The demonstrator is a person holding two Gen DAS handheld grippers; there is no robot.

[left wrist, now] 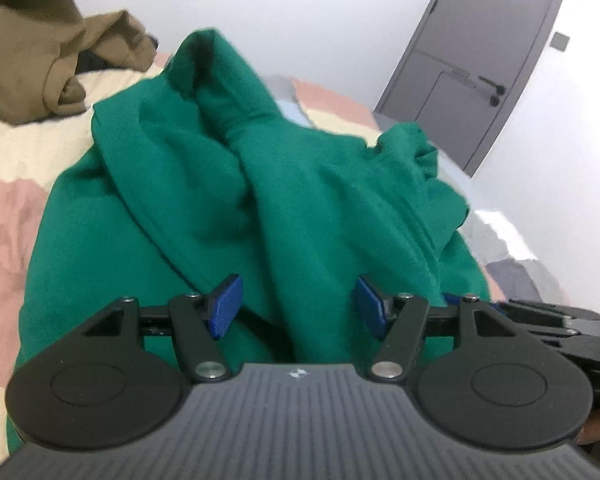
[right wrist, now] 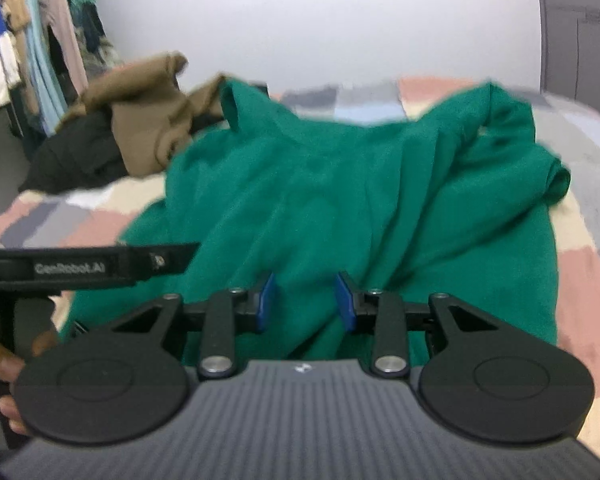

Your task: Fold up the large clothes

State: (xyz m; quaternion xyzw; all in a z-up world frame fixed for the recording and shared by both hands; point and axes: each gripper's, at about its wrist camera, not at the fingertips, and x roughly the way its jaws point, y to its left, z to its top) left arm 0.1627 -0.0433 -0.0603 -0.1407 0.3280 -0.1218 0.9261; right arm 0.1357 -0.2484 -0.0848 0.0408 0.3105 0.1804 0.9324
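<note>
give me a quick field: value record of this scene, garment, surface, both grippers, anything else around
garment: green sweatshirt, rumpled and bunched, not yet folded
surface: patchwork bedspread in pink, cream and grey
left gripper: jaws open, low over the near edge of the green fabric, nothing pinched
right gripper: jaws open, also at the near edge, nothing pinched
other clothes: brown garment heaped behind the green one, on a black garment
background: grey door; hanging clothes on a rack
</note>
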